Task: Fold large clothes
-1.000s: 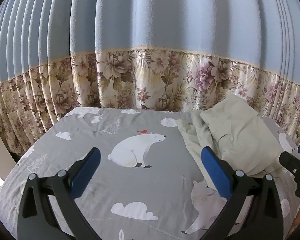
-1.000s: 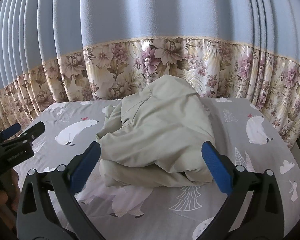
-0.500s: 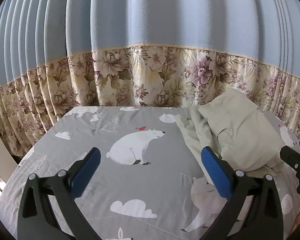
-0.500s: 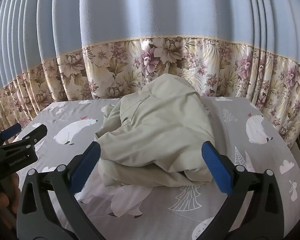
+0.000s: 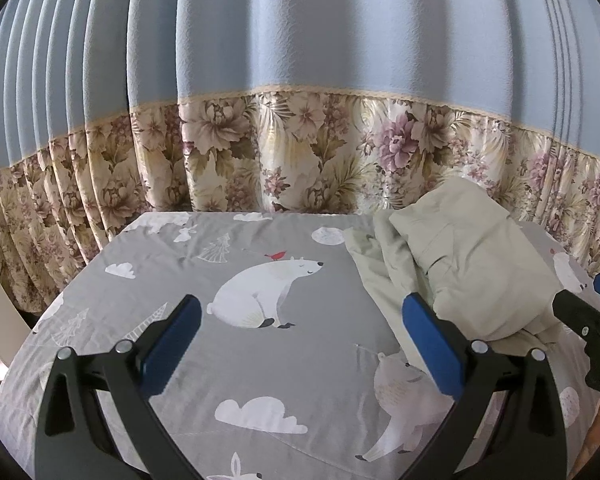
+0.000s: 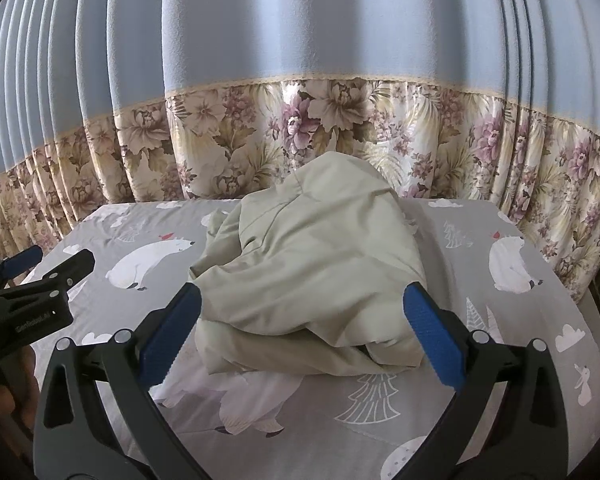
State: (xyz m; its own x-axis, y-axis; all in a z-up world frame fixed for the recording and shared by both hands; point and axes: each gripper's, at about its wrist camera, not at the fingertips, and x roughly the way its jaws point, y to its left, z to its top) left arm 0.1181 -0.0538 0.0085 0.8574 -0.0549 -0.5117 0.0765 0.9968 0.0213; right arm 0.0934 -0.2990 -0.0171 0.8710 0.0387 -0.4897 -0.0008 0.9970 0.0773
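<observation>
Nearest the right wrist camera, the right gripper (image 6: 302,326) stands with its two blue-padded black fingers spread wide and nothing between them, poised just short of the near edge of the one pale sage-green cloth garment (image 6: 312,276). The left gripper (image 5: 302,326) is likewise spread wide and empty, over bare bedding with the garment just beyond its right finger.

The garment lies in a rumpled heap on the grey bedsheet printed with white polar bears, clouds and trees (image 6: 480,380), towards the far half of the bed. Its top layer is folded over a lower layer that shows as a thick rolled edge along the near side; a seam line runs across the upper part, and a looser creased flap trails out on its left. Only this single garment is on the bed.

Behind the bed hangs one pleated curtain, pale blue above a floral beige band (image 6: 340,128), edged by a cream trim.
</observation>
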